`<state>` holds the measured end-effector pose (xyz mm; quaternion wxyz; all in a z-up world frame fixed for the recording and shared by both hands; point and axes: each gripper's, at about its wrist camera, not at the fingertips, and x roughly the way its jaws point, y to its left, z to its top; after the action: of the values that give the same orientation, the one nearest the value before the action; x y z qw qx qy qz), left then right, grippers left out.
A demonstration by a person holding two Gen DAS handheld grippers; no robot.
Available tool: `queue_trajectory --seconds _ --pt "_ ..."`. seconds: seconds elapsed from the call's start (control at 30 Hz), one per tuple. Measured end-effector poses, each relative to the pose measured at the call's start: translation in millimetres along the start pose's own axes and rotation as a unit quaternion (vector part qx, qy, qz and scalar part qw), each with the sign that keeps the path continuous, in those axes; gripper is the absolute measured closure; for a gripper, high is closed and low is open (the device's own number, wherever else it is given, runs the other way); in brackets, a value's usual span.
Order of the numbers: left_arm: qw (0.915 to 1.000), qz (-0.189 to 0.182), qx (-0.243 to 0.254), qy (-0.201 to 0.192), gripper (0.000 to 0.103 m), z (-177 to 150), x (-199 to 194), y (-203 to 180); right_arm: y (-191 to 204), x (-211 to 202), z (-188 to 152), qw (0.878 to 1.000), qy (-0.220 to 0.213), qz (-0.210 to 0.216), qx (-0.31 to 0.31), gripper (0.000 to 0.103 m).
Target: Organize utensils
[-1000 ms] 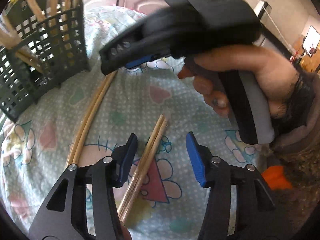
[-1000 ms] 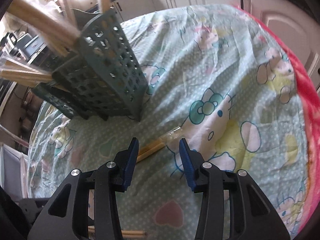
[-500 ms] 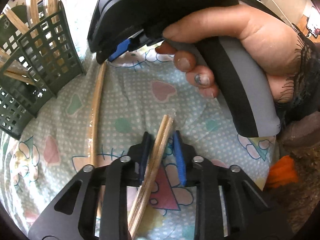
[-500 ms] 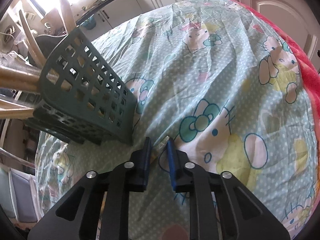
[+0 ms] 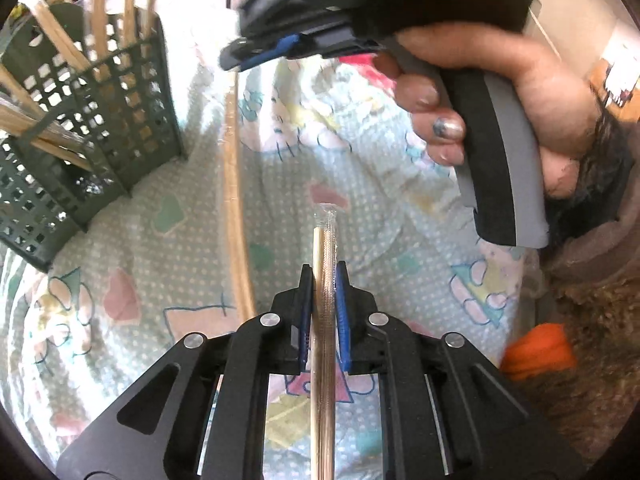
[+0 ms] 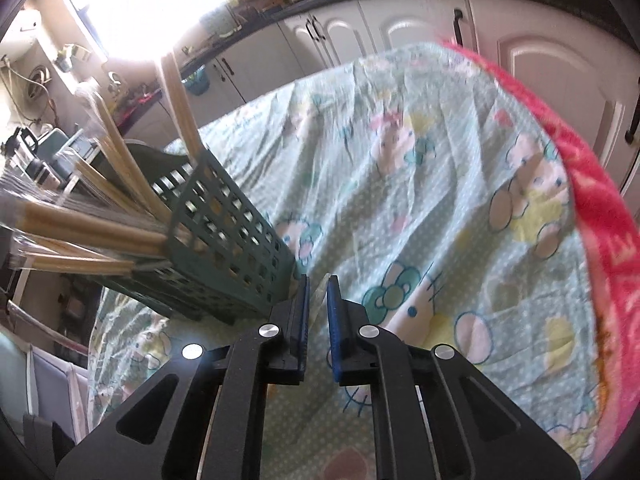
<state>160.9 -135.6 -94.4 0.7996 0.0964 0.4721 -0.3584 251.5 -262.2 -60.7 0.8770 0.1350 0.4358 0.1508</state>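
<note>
Left wrist: left tool [image 5: 324, 312] has now clamped wrapped chopsticks [image 5: 325, 256].

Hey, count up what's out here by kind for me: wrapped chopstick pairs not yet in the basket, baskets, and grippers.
Wrapped chopstick pairs outside the basket: 2, one in the left gripper, one in the right gripper
Green mesh basket: 1
Grippers: 2
Total: 5
</note>
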Motion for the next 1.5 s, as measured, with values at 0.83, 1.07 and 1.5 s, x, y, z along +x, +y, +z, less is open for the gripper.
queue_trajectory --seconds 0.83,1.07,1.5 --pt "0.951 0.05 -0.123 -0.279 0.096 20 -180 51 93 -130 11 0.976 -0.123 0.033 -0.175 0.098" --pt "0.9222 0.082 -0.14 -0.351 0.096 35 -222 61 122 -155 16 0.966 -0.149 0.054 -0.206 0.098" --pt "0.884 0.138 -0.15 -0.421 0.096 74 -259 77 157 -188 39 0.948 -0.205 0.077 -0.232 0.098"
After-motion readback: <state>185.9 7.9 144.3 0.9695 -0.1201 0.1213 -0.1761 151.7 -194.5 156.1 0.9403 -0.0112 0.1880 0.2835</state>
